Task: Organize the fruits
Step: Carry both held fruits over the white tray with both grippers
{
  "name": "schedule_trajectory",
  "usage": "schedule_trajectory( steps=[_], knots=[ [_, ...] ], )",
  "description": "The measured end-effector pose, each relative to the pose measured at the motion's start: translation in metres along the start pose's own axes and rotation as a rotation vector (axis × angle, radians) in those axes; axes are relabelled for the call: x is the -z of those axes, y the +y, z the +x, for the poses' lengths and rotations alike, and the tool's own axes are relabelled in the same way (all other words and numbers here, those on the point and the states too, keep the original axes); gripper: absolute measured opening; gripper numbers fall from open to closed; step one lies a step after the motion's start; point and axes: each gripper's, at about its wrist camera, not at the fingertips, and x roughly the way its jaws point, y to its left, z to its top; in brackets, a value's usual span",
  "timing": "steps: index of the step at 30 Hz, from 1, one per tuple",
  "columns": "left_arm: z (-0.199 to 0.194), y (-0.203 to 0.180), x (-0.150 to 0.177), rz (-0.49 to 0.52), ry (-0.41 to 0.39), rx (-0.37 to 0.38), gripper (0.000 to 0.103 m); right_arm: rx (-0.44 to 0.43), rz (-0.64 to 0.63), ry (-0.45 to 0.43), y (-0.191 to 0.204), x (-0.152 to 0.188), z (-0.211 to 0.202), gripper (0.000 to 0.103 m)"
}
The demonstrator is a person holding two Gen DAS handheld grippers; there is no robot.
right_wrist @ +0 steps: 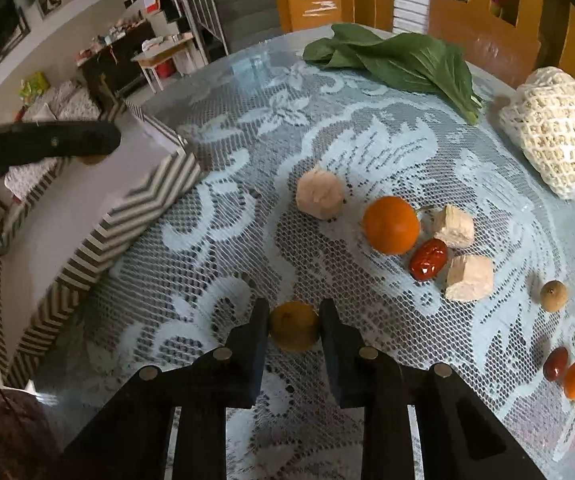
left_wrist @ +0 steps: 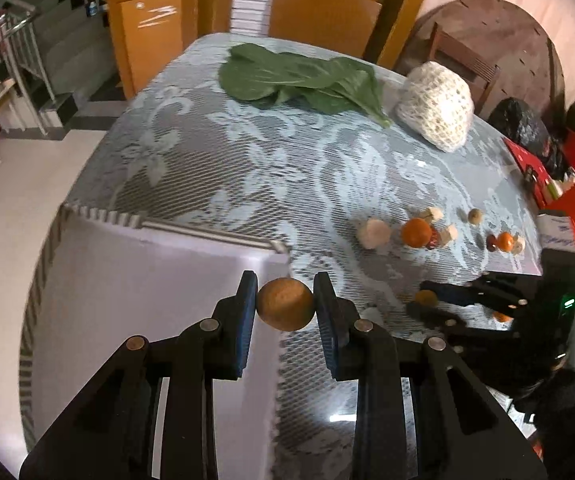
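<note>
Fruit is being gathered two pieces at a time here. The left gripper (left_wrist: 285, 308) is clenching a small brownish-orange fruit (left_wrist: 285, 309) across its middle and holding it over the near corner of the pale box (left_wrist: 147, 304) with the zigzag-striped rim, so I am judging that this box is where the fruit is going. The right gripper (right_wrist: 293, 330) is closing its pads on another small orange fruit (right_wrist: 293, 330), which is sitting low over the lace tablecloth (right_wrist: 215, 248); whether it is lifting clear of the cloth I cannot tell.

Both pieces are looking light, round and firm-skinned, so a squeeze at the widest part, pads opposite each other, is looking right to me; off-centre pressure is likely to make such a ball squirt out sideways, and a hard pinch is risking a bruise.

Further out on the cloth a bigger orange (right_wrist: 391, 224) is lying just beside a glossy red date (right_wrist: 427, 260) and two pale cut chunks (right_wrist: 469, 278). The date is looking slick and narrow, so it is asking for a grip across its short side. A brown longan-like ball (right_wrist: 553, 296) is sitting apart, and another small cluster is waiting near the table edge. The leafy greens (right_wrist: 399, 60) and the net-wrapped fruit (right_wrist: 555, 132) are lying at the far end; the netted one is looking bulky, soft-jacketed and wide for these jaws.
</note>
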Motion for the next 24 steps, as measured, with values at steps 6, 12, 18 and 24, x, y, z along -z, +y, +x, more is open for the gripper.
schedule_trajectory(
  steps=[6, 12, 18, 24],
  knots=[
    [-0.009, 0.038, 0.007, -0.07, 0.002, -0.056, 0.028, -0.097, 0.008, -0.081, 0.023, -0.022, -0.027, 0.024],
    [-0.007, 0.074, 0.014, -0.136, 0.021, -0.098, 0.028, -0.183, -0.075, -0.122, 0.073, -0.054, -0.028, 0.024],
    [0.006, 0.102, 0.021, -0.176, 0.041, -0.135, 0.028, -0.223, -0.134, -0.09, 0.112, -0.075, 0.001, 0.024],
    [0.018, 0.122, 0.024, -0.21, 0.054, -0.138, 0.028, -0.217, -0.17, -0.043, 0.135, -0.086, 0.031, 0.025]
  ],
)
